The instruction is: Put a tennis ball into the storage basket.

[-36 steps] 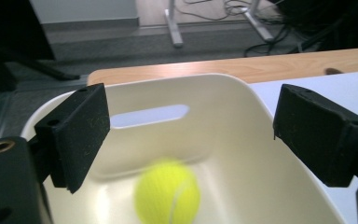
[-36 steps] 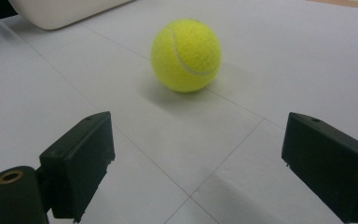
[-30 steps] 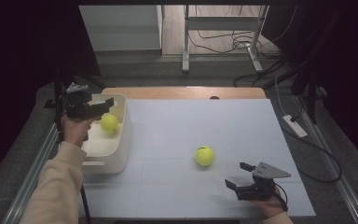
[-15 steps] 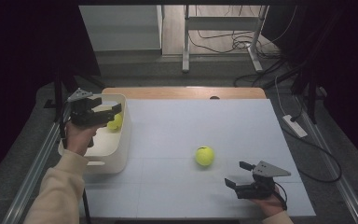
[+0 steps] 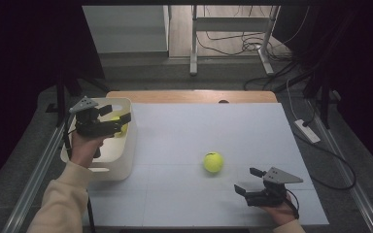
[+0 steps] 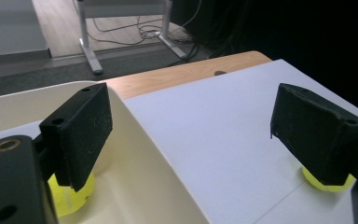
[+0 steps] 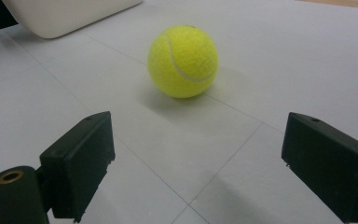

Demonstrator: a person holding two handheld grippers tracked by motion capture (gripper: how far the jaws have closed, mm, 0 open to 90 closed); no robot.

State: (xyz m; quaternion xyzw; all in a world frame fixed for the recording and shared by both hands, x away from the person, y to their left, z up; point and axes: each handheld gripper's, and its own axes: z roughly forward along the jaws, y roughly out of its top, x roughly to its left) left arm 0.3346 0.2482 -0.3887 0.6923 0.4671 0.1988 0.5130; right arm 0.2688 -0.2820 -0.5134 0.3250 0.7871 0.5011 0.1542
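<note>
The left gripper (image 5: 119, 121) hangs over the far end of the cream bin (image 5: 126, 155), its jaws parted with nothing between them; they have just been closing a little, yet they remain released, and in the left gripper view (image 6: 186, 126) the gap between them frames only the bin's wall and the white sheet beyond. A tennis ball in the bin (image 5: 120, 127) lies just beneath that gripper, partly hidden by it, and it peeks out under one jaw (image 6: 70, 198). The right gripper (image 5: 243, 191) rests low on the near side of the sheet, well to the right of the bin, held in a hand at the table's edge; its jaws stand wide apart and empty (image 7: 196, 163). The loose tennis ball (image 5: 213, 162) sits on the white table cover (image 5: 213, 121), right of the bin and just ahead of the right gripper's jaws without touching them (image 7: 183, 60). The cover lies over a wooden tabletop (image 5: 189, 95) whose far strip shows beyond the bin. Past that, the floor carries metal stand legs (image 5: 193, 43) and tangled cables (image 5: 228, 41), and a white power strip (image 5: 307, 131) lies on the floor far to the right of the bin.
</note>
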